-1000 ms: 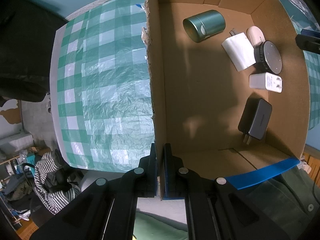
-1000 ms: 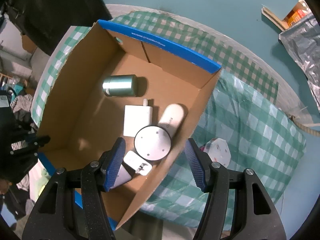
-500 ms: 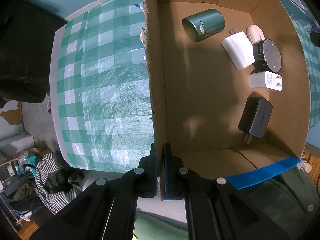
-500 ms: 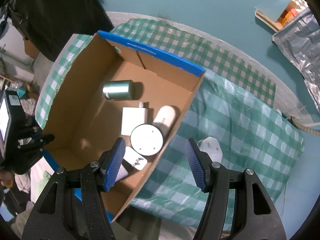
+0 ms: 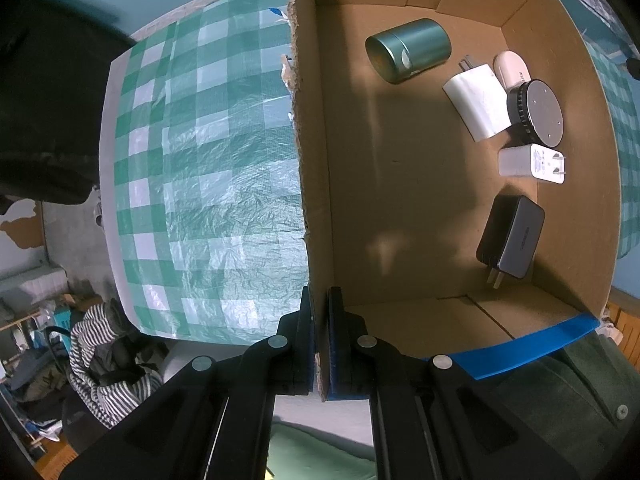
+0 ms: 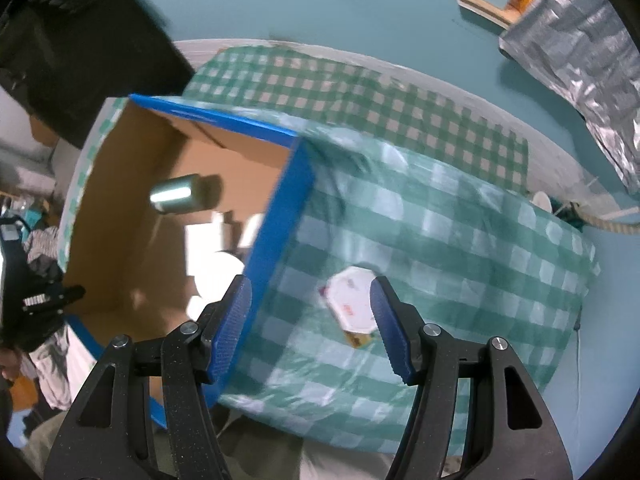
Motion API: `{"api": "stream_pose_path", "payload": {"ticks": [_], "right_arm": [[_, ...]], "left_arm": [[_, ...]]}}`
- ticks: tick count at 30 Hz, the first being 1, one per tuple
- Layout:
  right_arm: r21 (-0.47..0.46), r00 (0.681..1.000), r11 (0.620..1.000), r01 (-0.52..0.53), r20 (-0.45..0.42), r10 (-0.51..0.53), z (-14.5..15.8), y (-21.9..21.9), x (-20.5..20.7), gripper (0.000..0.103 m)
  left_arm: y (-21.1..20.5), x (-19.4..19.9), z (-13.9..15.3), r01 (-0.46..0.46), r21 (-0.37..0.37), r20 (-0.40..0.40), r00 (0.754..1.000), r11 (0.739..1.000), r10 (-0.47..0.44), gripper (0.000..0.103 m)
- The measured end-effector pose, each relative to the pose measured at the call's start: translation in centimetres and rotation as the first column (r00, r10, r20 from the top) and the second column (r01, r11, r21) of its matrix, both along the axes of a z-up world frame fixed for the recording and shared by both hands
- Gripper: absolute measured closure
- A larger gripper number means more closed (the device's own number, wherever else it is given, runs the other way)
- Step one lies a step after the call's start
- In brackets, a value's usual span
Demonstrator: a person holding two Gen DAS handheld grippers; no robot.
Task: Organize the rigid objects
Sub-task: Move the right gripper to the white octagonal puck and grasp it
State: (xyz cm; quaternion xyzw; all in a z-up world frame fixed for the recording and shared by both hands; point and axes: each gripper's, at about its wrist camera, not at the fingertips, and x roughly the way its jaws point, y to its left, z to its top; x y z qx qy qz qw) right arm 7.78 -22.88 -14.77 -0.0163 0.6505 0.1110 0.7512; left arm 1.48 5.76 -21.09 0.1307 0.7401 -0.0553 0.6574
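Left wrist: left gripper [image 5: 319, 340] clamped on cardboard box [image 5: 400, 200] wall at near corner.

Right wrist: right gripper [image 6: 310, 330] spread wide above white octagonal pack [image 6: 352, 300] on checkered cloth [image 6: 460, 240], beside box. Looks light, stiff; pinch flat sides.

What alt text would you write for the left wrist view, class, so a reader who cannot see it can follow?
The left gripper is clamped on the side wall of an open cardboard box standing on a green checked tablecloth. Inside lie a green tin on its side, two white chargers, a round black speaker and a dark grey charger.
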Motion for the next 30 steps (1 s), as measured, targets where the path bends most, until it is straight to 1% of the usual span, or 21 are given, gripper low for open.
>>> {"api": "stream_pose_path", "payload": {"ticks": [5, 11, 14, 18, 23, 26, 30], "right_arm": [[-0.014, 0.999, 1.000, 0.006, -0.050, -0.007, -2.2, -1.7, 0.3, 0.040], [0.043, 0.992, 0.999, -0.008, -0.124, 0.014, -6.3, -2.7, 0.2, 0.040], [0.025, 0.988, 0.999, -0.026, -0.149, 0.030, -8.6, -2.8, 0.2, 0.040], [0.010, 0.985, 0.999, -0.041, -0.164, 0.042, -10.5, -3.0, 0.1, 0.040], [-0.006, 0.983, 0.998, -0.057, -0.175, 0.055, -11.9, -2.9, 0.2, 0.040], [-0.017, 0.984, 0.998, -0.066, -0.165, 0.062, -12.2, -2.7, 0.2, 0.040], [-0.024, 0.986, 0.999, -0.035, -0.163, 0.031, -12.3, -3.0, 0.6, 0.041]], "left_arm": [[0.0, -0.1, 0.1, -0.008, -0.002, -0.002, 1.000, 1.000, 0.008, 0.098], [0.0, -0.1, 0.2, -0.014, 0.003, -0.005, 1.000, 1.000, 0.014, 0.098], [0.0, 0.0, 0.2, -0.018, 0.004, -0.007, 1.000, 1.000, 0.018, 0.098], [0.0, 0.1, 0.3, -0.023, 0.004, -0.009, 1.000, 1.000, 0.023, 0.098], [0.2, 0.1, 0.3, -0.033, 0.001, -0.010, 0.999, 0.999, 0.033, 0.098], [0.2, 0.1, 0.3, -0.034, 0.001, -0.010, 0.999, 0.999, 0.034, 0.098], [0.2, 0.0, 0.4, -0.037, -0.002, -0.011, 0.999, 0.999, 0.037, 0.098]]}}
